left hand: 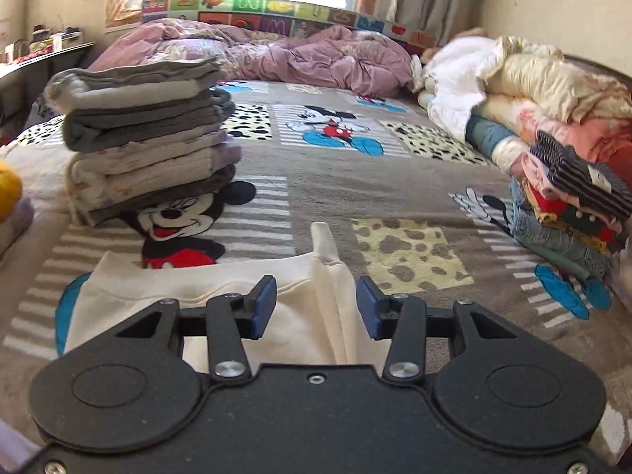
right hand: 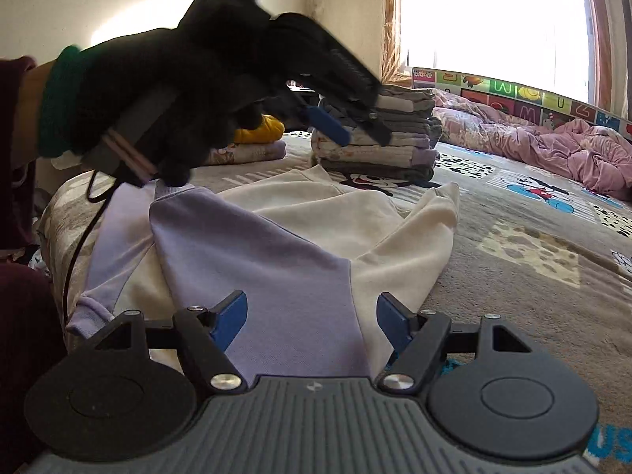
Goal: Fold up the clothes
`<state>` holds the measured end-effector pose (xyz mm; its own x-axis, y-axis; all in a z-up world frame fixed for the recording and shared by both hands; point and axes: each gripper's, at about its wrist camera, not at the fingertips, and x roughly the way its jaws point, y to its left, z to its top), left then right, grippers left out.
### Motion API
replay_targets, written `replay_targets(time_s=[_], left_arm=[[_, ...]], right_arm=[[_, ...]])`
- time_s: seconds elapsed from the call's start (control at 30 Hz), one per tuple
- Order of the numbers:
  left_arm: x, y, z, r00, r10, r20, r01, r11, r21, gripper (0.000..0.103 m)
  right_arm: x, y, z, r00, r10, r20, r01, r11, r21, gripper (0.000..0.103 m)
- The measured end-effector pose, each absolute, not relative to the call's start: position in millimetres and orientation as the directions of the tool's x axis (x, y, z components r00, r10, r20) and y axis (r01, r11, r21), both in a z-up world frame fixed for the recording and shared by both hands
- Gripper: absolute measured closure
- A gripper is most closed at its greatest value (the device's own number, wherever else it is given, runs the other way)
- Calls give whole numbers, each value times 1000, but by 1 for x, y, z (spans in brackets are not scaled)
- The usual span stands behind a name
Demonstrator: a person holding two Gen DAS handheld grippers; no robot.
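Hovering just above the cream and lilac cotton sweatshirt (right hand: 300,237), the right gripper (right hand: 312,322) has its 2 blue pads parted and opening a little wider, with nothing pinched; a lilac sleeve runs forward between the jaws, lying flat and untouched. The left gripper (left hand: 316,308) is also parted and empty: its pads stand either side of a cream fold beneath them without pressing on it. From the right wrist view that same left gripper is raised in a black-gloved hand (right hand: 166,91), off to the left and above the sweatshirt.

The likeliest slip is a shallow or uneven bite. If either tool closes on 1 layer only, the fold beneath would probably drag and bunch, and the sleeve could swing loose. Closing too deep could catch the plush cartoon-mouse blanket (left hand: 375,197) under the garment and lift it too.

Beyond the left gripper, ahead and to its left, stands a tall stack of folded grey and white towels or clothes (left hand: 146,138), leaning a little. A wide sweep with the garment could knock it over, I judge. Ahead to its right, a heap of unsorted colourful clothes (left hand: 565,205) crowds the edge, so a careless swing there might snag or mix them. Farthest off lies a rumpled mauve quilt (left hand: 276,51).
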<state>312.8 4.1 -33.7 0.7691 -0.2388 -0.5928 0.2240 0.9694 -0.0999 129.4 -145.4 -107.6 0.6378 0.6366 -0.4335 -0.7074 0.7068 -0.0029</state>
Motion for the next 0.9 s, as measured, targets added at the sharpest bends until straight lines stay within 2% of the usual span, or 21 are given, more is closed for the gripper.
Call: replay_targets(time_s=[0.17, 0.2, 0.23, 0.27, 0.3, 0.37, 0.4, 0.43, 0.5, 0.57, 0.77, 0.9], left_arm=[[365, -28, -67, 725, -139, -674, 205, 978, 19, 62], [372, -28, -72, 715, -137, -685, 200, 980, 13, 66], [378, -25, -79, 702, -144, -697, 196, 981, -5, 77], [384, -22, -85, 692, -150, -706, 191, 981, -22, 82], [387, -14, -88, 685, -183, -705, 174, 981, -85, 85], [391, 22, -88, 674, -353, -648, 90, 911, -403, 99], [390, 46, -95, 684, -433, -587, 25, 818, -575, 99], [390, 65, -103, 692, -466, -552, -36, 741, -671, 99], [396, 79, -121, 676, -403, -617, -121, 765, -632, 100], [393, 78, -120, 679, -422, -600, -71, 776, -626, 100], [369, 57, -71, 783, -332, -526, 80, 892, -445, 99], [383, 21, -70, 745, -369, -556, 210, 920, -330, 98]], right_arm=[[133, -146, -115, 592, 666, -453, -733, 679, 40, 31], [134, -146, -115, 586, 670, -455, -734, 677, 51, 30], [135, -146, -116, 580, 674, -457, -736, 674, 59, 30], [136, -146, -117, 574, 678, -459, -739, 671, 67, 29], [136, -146, -118, 570, 680, -461, -741, 668, 71, 29], [135, -146, -118, 564, 682, -466, -743, 665, 73, 28], [135, -146, -118, 561, 682, -469, -744, 663, 75, 28], [134, -146, -119, 558, 683, -471, -746, 662, 76, 28], [134, -146, -119, 552, 684, -476, -748, 659, 79, 25], [133, -146, -119, 548, 686, -479, -751, 656, 81, 25], [131, -144, -119, 554, 685, -473, -751, 656, 69, 25], [129, -143, -119, 550, 693, -466, -764, 643, 53, 25]])
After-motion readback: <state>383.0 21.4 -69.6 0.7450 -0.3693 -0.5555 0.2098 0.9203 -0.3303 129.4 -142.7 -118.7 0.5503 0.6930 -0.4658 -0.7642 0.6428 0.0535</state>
